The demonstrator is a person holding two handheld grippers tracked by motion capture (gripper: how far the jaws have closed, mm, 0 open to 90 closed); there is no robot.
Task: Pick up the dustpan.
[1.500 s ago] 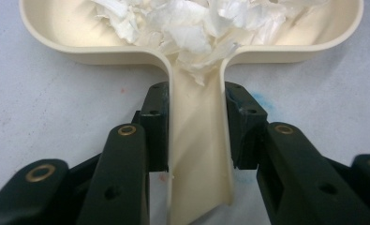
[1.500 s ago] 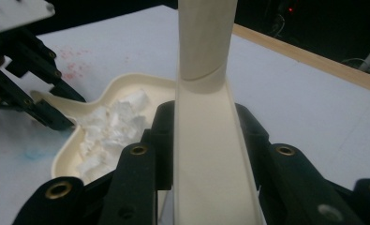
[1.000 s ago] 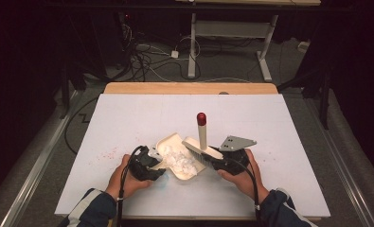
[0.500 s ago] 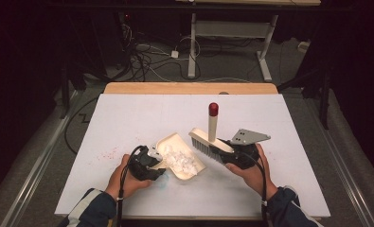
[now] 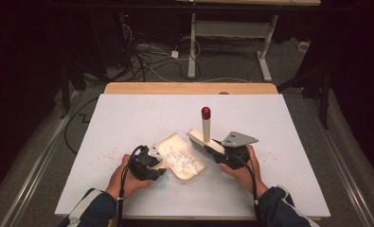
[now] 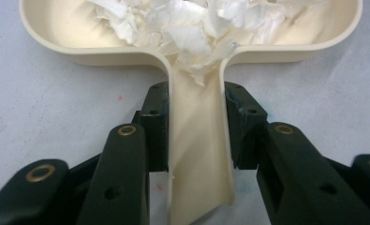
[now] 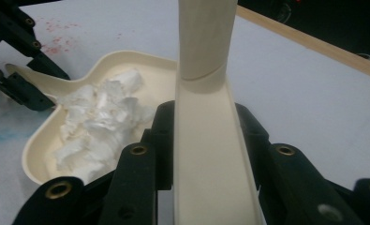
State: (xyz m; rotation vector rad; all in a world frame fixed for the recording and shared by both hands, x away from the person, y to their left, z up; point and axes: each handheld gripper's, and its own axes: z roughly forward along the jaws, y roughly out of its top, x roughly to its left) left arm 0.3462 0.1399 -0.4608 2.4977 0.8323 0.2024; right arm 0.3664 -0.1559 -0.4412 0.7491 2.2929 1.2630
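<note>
A cream dustpan (image 5: 174, 138) lies on the white table, heaped with white paper scraps (image 5: 181, 161). My left gripper (image 5: 159, 163) is shut on its handle. In the left gripper view the jaws clamp the handle (image 6: 197, 140) from both sides, with the pan's rim (image 6: 56, 45) and scraps (image 6: 187, 28) ahead. My right gripper (image 5: 220, 154) is shut on a cream brush (image 5: 206, 128) with a red tip. Its bristles (image 5: 199, 146) hang at the pan's right edge. The right gripper view shows the brush handle (image 7: 206, 117) between the jaws, with the dustpan (image 7: 36, 146) to the left.
Faint red specks (image 5: 107, 153) mark the table (image 5: 279, 123) left of the pan. A wooden strip (image 5: 189, 88) runs along the far edge. Cables and desk legs stand on the dark floor beyond it.
The right gripper swung the brush out to the right of the pan, then brought it back a little toward the pan's edge. The left gripper and dustpan kept still.
</note>
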